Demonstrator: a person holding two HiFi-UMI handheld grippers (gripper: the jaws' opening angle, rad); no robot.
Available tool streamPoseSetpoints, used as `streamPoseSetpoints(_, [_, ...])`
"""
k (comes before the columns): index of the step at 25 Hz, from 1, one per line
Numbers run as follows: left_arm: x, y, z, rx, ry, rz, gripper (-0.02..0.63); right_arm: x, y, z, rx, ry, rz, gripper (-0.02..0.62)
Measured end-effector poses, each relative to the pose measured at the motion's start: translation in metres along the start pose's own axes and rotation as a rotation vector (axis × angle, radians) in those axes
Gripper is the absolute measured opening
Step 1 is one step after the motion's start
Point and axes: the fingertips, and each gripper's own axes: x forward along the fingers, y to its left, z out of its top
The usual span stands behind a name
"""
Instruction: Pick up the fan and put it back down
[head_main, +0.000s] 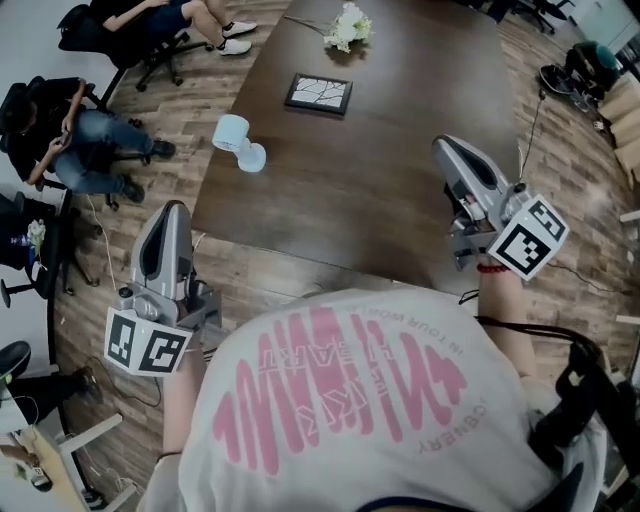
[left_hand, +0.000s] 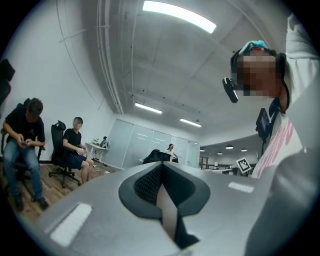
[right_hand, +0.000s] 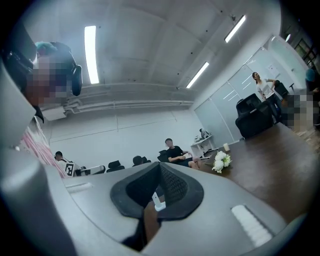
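Fan alone on the tabletop, both grippers empty near the person's body

The pale blue fan (head_main: 240, 145) stands on the dark tabletop (head_main: 400, 180) close to its left edge, touched by nothing. A picture frame (head_main: 318, 93) lies further in, and white flowers (head_main: 347, 27) at the far end. The left gripper (head_main: 174, 210) is well apart from the fan, over the wooden floor (head_main: 250, 275), with its jaws pressed together on nothing. The right gripper (head_main: 446, 147) is at the right edge, its jaws also together and empty. I judge no grasp is possible until one gripper opens and comes near.
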Motion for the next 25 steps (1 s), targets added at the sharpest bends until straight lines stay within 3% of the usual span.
streamPoseSetpoints(4, [0.018,0.04,-0.031,0.111,0.059,-0.015,0.018,0.001,-0.001,-0.008,0.001,-0.009,-0.075,0.006])
streamPoseSetpoints(8, [0.03,0.092,-0.074,0.121,0.133,0.062,0.011,-0.005,-0.006,-0.012,-0.011,0.009,-0.173,0.006])
streamPoseSetpoints(10, [0.039,0.113,-0.099,0.11,0.17,0.056,0.087,-0.012,-0.007,-0.013,-0.018,0.019,-0.236,0.006])
streamPoseSetpoints(14, [0.061,0.14,-0.153,0.079,0.243,0.009,0.145,-0.021,-0.004,-0.016,-0.033,0.053,-0.321,0.006])
streamPoseSetpoints(19, [0.084,0.157,-0.208,0.025,0.335,-0.011,0.288,-0.023,-0.001,-0.027,-0.035,0.117,-0.392,0.006])
streamPoseSetpoints(25, [0.107,0.15,-0.244,0.024,0.384,-0.103,0.308,-0.025,-0.005,-0.05,-0.002,0.163,-0.457,0.006])
